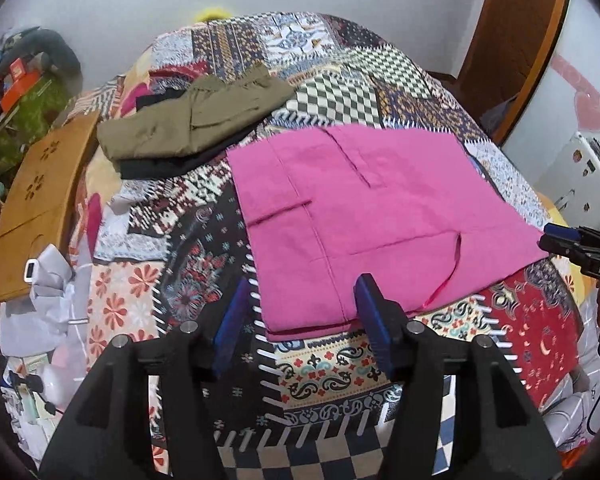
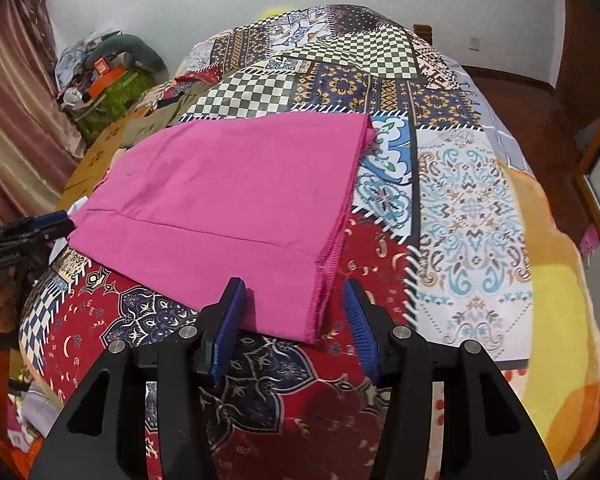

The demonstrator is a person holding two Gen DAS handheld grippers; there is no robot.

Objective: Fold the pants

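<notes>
A: What lettering is legible?
B: "DAS", on the right tool (image 1: 560,236).
A: And the tools?
B: Both stand partly open, holding nothing. The pink pants (image 1: 372,216) lie folded on the bed (image 1: 320,364), just beyond the left tool (image 1: 304,320).

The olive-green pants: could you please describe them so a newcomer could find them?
On the patchwork bedspread, look beyond the flat pink pants toward the far left. The olive-green pants lie there folded on a black garment, the only drab piece.
</notes>
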